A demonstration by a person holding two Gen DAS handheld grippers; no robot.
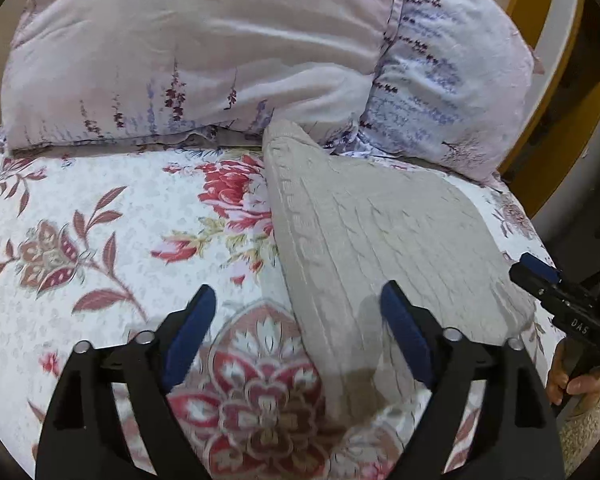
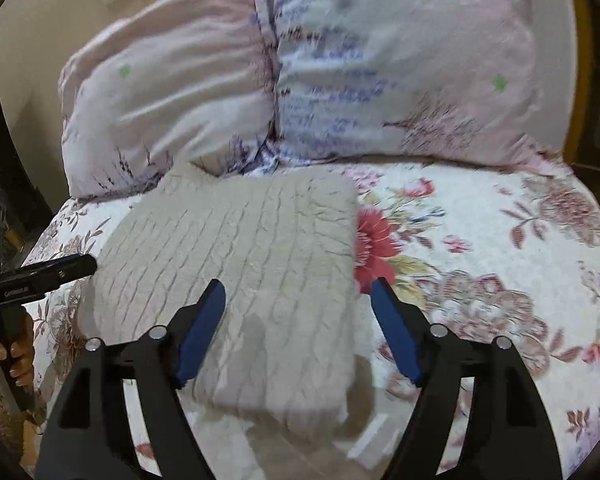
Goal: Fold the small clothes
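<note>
Both tongs released, left tongs (image 1: 298,312) and right tongs (image 2: 298,298) clear above folded beige knit (image 2: 236,264) on bed (image 2: 480,240) just below pillows (image 2: 300,80); lift straight off, avoid snagging fold.

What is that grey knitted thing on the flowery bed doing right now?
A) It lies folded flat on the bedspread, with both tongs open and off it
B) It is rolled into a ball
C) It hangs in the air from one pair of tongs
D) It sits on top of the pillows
A: the grey knitted garment lies as a flat folded rectangle on the bedspread, and both the right tongs and left tongs are open, gripping nothing.
</note>
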